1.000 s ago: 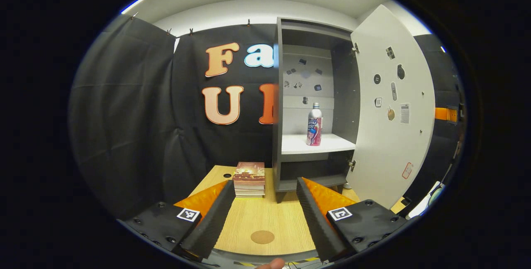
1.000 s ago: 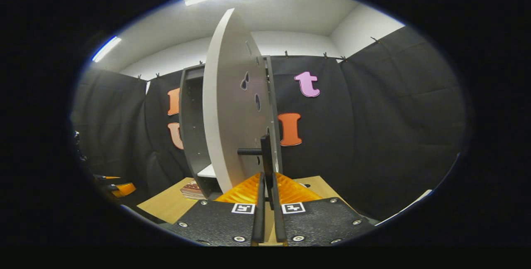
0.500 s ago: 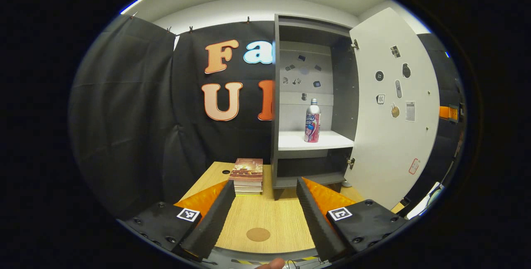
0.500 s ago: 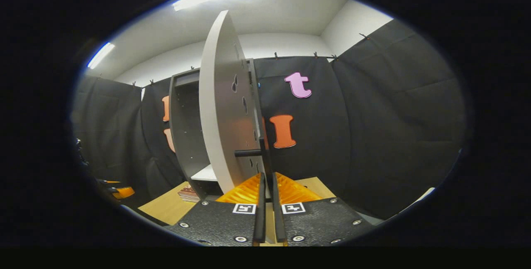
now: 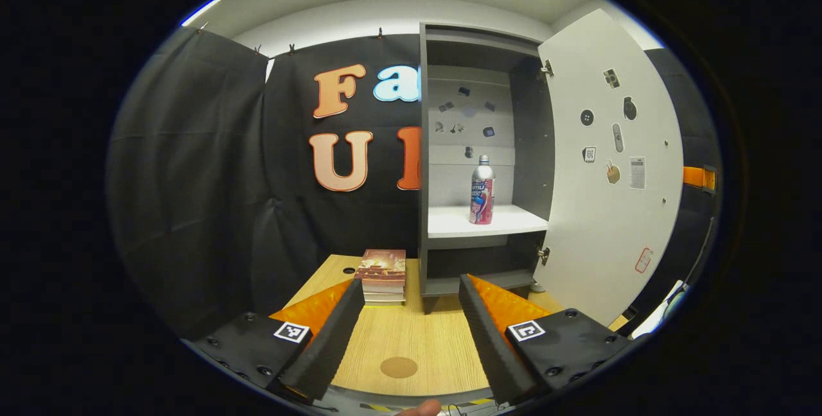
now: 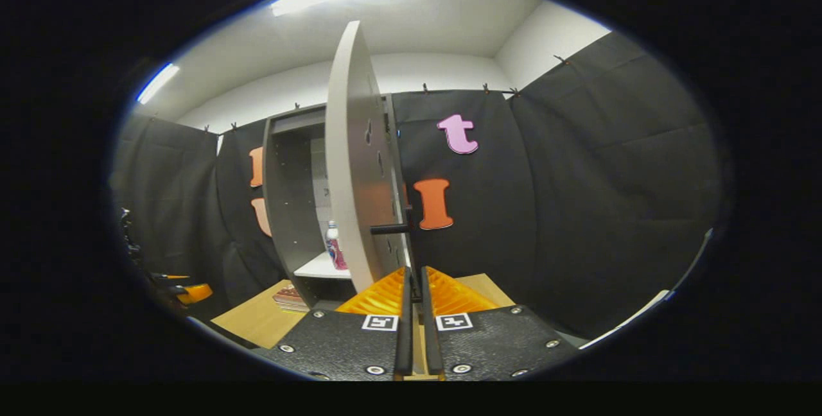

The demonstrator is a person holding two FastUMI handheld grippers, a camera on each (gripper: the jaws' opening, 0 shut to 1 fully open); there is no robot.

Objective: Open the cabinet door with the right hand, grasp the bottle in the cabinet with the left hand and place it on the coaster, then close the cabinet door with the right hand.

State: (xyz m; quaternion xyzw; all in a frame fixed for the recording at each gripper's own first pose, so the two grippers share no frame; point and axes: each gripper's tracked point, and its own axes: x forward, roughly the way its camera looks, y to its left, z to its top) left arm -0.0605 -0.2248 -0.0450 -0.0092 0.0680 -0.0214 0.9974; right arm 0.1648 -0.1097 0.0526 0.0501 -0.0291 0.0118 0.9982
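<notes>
Swung wider than a moment ago, the cabinet door (image 5: 610, 165) now uncovers the bottle (image 6: 333, 246) to the right gripper (image 6: 414, 287), whose fingers are clamped on the door handle (image 6: 406, 236). Opening looks done. Left gripper (image 5: 408, 300) hovers, fingers apart, over the coaster (image 5: 398, 367) (nothing on it); the bottle stands upright on the cabinet shelf (image 5: 449, 223), well ahead.

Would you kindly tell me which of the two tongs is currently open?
The left tongs are open, fingers spread wide above the table and holding nothing. The right tongs are closed on the door handle.
</notes>
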